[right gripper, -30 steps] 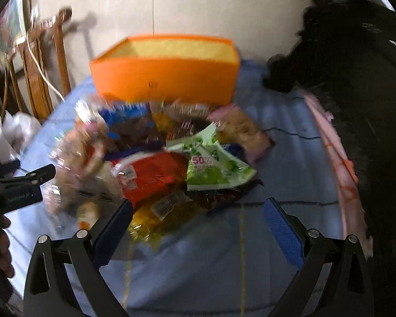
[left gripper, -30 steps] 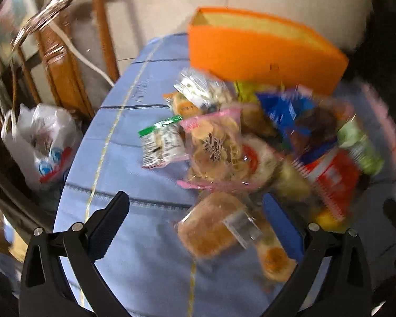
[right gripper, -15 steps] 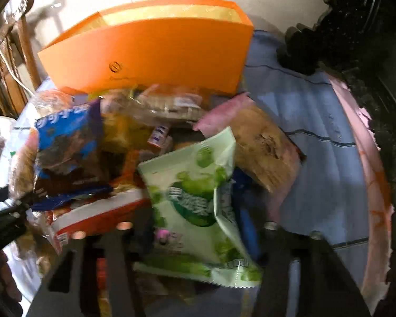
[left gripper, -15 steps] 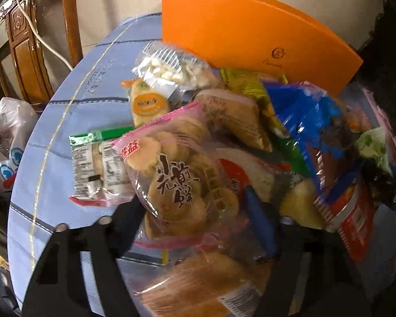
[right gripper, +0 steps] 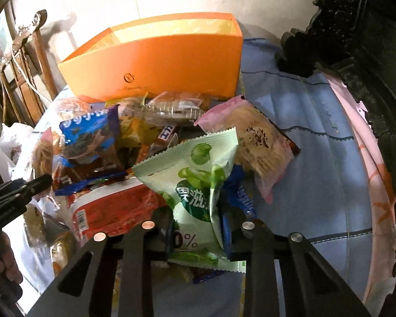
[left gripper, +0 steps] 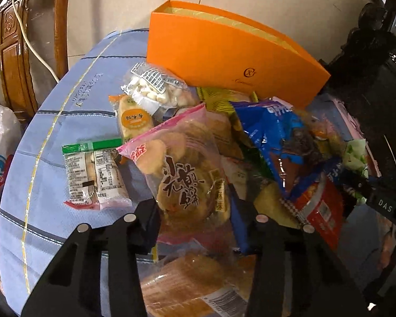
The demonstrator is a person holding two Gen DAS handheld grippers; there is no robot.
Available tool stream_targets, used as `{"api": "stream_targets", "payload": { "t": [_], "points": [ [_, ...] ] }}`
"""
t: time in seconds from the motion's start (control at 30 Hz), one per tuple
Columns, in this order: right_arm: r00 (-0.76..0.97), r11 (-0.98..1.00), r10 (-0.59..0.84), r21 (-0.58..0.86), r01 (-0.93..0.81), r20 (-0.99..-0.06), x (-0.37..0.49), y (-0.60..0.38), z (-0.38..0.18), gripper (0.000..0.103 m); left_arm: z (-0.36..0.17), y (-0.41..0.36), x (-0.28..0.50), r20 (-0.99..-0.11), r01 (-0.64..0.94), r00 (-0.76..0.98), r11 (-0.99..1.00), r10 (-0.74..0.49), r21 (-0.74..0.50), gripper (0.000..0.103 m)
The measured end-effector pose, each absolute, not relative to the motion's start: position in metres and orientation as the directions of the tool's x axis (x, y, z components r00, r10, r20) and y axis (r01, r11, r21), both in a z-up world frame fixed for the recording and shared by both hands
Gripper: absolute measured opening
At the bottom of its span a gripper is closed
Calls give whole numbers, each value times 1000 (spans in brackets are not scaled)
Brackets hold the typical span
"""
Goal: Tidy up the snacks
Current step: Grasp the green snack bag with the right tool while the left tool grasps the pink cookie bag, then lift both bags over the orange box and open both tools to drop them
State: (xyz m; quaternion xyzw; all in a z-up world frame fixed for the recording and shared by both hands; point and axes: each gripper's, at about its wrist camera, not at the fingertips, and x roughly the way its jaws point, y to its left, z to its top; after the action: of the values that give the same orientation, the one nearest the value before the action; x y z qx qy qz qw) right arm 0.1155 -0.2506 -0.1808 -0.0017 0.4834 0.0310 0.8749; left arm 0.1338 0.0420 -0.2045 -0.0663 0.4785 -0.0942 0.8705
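A heap of snack packets lies on a blue tablecloth (left gripper: 66,121) in front of an open orange box (left gripper: 224,52), also in the right wrist view (right gripper: 155,63). My left gripper (left gripper: 195,211) is shut on a pink-edged clear bag of round biscuits (left gripper: 182,169). My right gripper (right gripper: 198,227) is shut on a pale green snack packet (right gripper: 198,174). The left gripper also shows at the left edge of the right wrist view (right gripper: 18,192). A blue packet (left gripper: 274,137), a red packet (right gripper: 111,208) and a pink cracker packet (right gripper: 258,145) lie in the heap.
A green-topped packet (left gripper: 92,174), an orange-label packet (left gripper: 134,121) and a clear bag of white pieces (left gripper: 155,89) lie at the heap's left. A wooden chair (left gripper: 15,60) and a white plastic bag (left gripper: 0,142) stand left of the table. Dark carved furniture (right gripper: 356,47) stands at the right.
Both grippers moved forward into the heap and closed, the left on the biscuit bag, the right on the green packet. One second ago both were open and empty.
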Motion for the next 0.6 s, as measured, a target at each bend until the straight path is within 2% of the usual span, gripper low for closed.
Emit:
{"api": "stream_targets", "payload": {
  "t": [0.33,0.6],
  "points": [
    [640,993,116,91,-72,-760,108,-256,-107,26,-122,33,125,-719,177,626,952,-303,-248,43],
    [672,988,150,131,-79,-725,121,-260,-62,26,-78,12,141,-706,199,643,955,-297,-221,43]
  ]
}}
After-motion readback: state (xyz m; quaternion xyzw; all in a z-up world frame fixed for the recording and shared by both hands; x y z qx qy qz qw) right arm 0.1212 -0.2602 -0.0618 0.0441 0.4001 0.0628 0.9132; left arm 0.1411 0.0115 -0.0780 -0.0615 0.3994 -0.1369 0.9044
